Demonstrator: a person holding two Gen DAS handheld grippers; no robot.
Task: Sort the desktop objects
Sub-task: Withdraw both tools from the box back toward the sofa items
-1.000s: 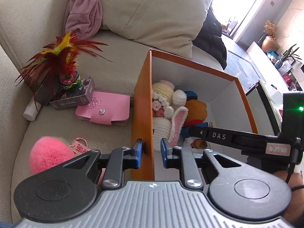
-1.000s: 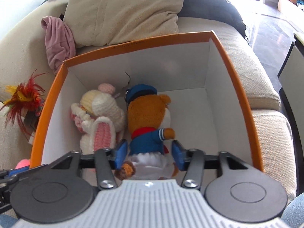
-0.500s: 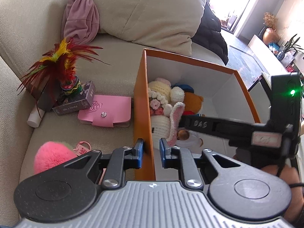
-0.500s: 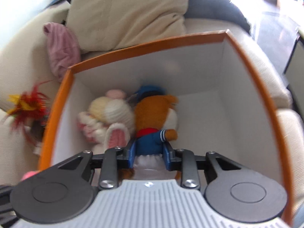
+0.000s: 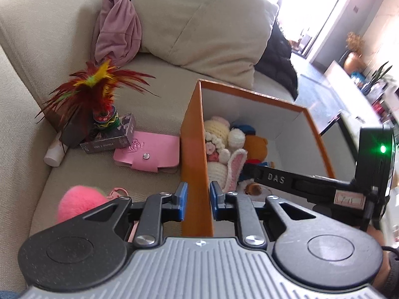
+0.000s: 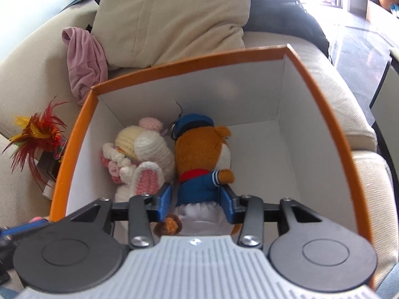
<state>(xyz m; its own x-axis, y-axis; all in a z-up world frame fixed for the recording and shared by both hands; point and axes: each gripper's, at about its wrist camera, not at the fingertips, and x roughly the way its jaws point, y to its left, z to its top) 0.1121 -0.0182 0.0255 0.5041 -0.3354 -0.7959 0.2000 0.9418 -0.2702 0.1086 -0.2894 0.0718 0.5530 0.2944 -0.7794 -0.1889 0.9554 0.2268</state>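
Landmark: the orange box (image 6: 321, 114) on the sofa (image 5: 30, 114).

Left gripper (image 5: 198, 200) pinched the box's left wall, one pad outside, one inside, jaws nearly pressed together on the card. Reads as steadying the box.

Right gripper (image 6: 197, 203) was inside the box, low at the near side. Bear (image 6: 199, 159) in blue sailor suit and cap lay on the box floor, its body between the pads. Jaws were opening; small gaps showed on both sides of the suit, so no squeeze on it. Bunny (image 6: 139, 159), crocheted, lay just left of the bear, touching it, against the box's left wall.

Step in hand, as I judge it: release of the bear into the box. Two soft toys sorted.

Outside the box, to its left: pink wallet (image 5: 148, 155) just beside the wall; card pack (image 5: 109, 137) and feather shuttlecock (image 5: 97, 94) farther left; pink pompom (image 5: 81, 203) near the left gripper.

Next move, likely: lift the right gripper straight up clear of the bear and rim without snagging the suit, then go for something left of the box. The pompom is soft and would need a fairly wide gape.
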